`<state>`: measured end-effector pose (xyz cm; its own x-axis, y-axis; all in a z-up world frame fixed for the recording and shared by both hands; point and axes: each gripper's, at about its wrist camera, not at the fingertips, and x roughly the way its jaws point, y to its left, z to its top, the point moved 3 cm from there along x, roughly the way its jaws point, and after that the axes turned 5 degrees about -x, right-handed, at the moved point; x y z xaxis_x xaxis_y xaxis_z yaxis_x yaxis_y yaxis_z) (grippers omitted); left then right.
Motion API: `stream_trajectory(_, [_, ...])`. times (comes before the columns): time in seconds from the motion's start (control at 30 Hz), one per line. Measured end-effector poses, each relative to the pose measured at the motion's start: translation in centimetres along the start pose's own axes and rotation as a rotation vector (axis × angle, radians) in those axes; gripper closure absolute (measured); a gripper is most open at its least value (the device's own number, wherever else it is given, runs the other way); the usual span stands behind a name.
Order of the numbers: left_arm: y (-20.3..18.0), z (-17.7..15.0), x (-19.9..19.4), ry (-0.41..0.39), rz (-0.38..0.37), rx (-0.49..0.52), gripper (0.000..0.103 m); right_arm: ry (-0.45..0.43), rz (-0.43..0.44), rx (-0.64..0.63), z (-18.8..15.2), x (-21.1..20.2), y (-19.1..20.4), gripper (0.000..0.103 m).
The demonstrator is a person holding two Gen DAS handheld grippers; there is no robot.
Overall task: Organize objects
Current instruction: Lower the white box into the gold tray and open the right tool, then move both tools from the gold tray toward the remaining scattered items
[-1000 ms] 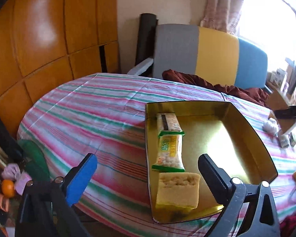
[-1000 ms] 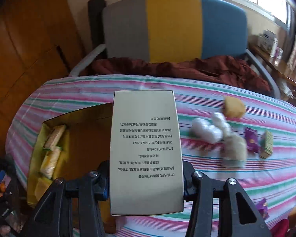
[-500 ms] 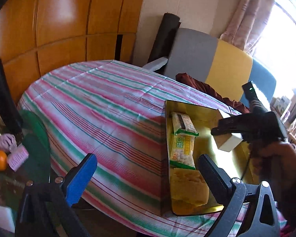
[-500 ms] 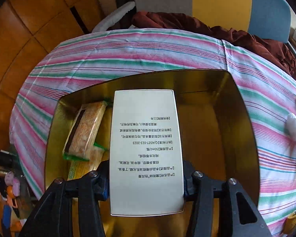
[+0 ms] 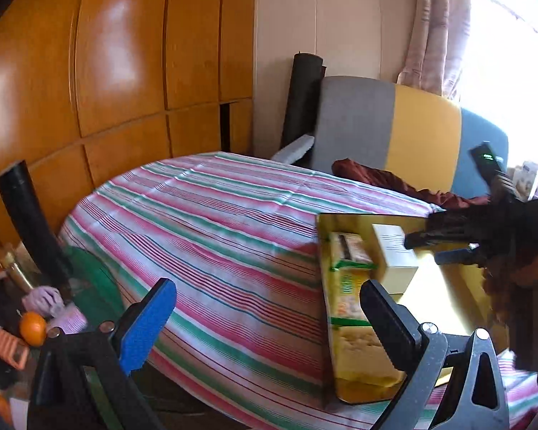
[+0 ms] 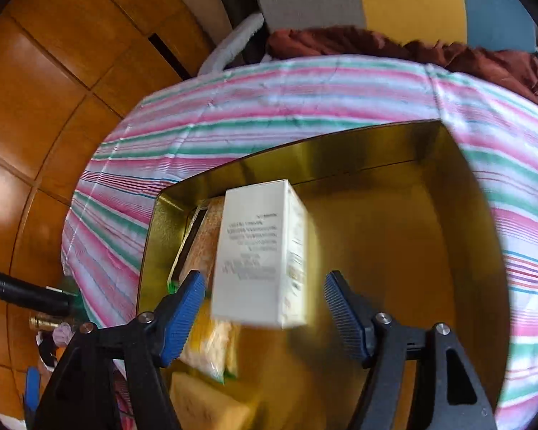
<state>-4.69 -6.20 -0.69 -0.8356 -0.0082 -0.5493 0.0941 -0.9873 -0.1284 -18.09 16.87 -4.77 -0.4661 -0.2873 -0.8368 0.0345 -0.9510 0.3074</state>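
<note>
1. Right gripper (image 6: pixel 263 317) points steeply down into the gold tin (image 6: pixel 455 165). Its jaws have just been opening; both blue pads stand clear of the white box (image 6: pixel 260 254) on either side. Released, nothing gripped.
2. The box sits between the parted fingers, a little ahead of the tips, printed face up toward the camera. It is blurred, so whether it rests on the tin floor or is in the air I cannot tell.
3. The box lies in the left half of the tin, just beside the snack packets (image 6: pixel 201 247) that line the left wall. Touching them or not: cannot tell.
4. From the left wrist view the same box (image 5: pixel 394 254) shows inside the tin (image 5: pixel 326 322), next to the row of packets (image 5: pixel 348 251), with the right gripper (image 5: pixel 426 247) reaching in from the right, its dark fingers just beside the box's far side.
5. A yellow sponge-like block (image 5: pixel 366 354) lies at the tin's near end, in line with the packets.
6. Left gripper (image 5: pixel 269 317) hovers over the near edge of the striped tablecloth (image 5: pixel 215 222), jaws wide apart and empty. One pad is blue, the other finger dark. The tin lies just ahead of its right finger; the box is well beyond it.
7. The right half of the tin floor is bare gold.
8. An orange (image 5: pixel 34 328) and oddments lie low at left, off the table.
</note>
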Motion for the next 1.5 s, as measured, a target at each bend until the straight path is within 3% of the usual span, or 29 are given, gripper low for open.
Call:
stream_trajectory(0.13, [-0.6, 0.3, -0.9, -0.046, 0.003, -0.006, 0.000, -0.072, -0.062, -0.072, -2.5, -4.1, -0.5, 0.030])
stream_trajectory(0.3, [-1.0, 1.5, -5.0, -0.270, 0.054, -0.038, 0.000, -0.136, -0.120, -0.081, -5.5, -7.4, -2.3, 0.029])
stream_trajectory(0.37, [-1.7, 1.8, -5.7, -0.291, 0.057, -0.022, 0.000, -0.143, -0.144, -0.064, -6.7, -8.2, -3.5, 0.029])
stream_trajectory(0.8, [-9.4, -0.7, -4.5, -0.022, -0.205, 0.057, 0.000, -0.150, -0.245, 0.149, -15.5, -14.6, -14.6, 0.029])
stream_trajectory(0.97, [-11.9, -1.7, -4.1, 0.058, -0.253, 0.077, 0.000, -0.173, -0.286, 0.263, -18.4, -17.8, -19.2, 0.029])
stream_trajectory(1.23, [-14.6, -3.2, -3.5, 0.081, -0.294, 0.190, 0.000, -0.217, -0.325, 0.444, -19.3, -21.1, -25.2, 0.029])
stream_trajectory(1.5, [-16.2, -2.6, -2.4, 0.153, -0.405, 0.147, 0.000, -0.203, -0.341, 0.476, -18.7, -21.2, -27.3, 0.029])
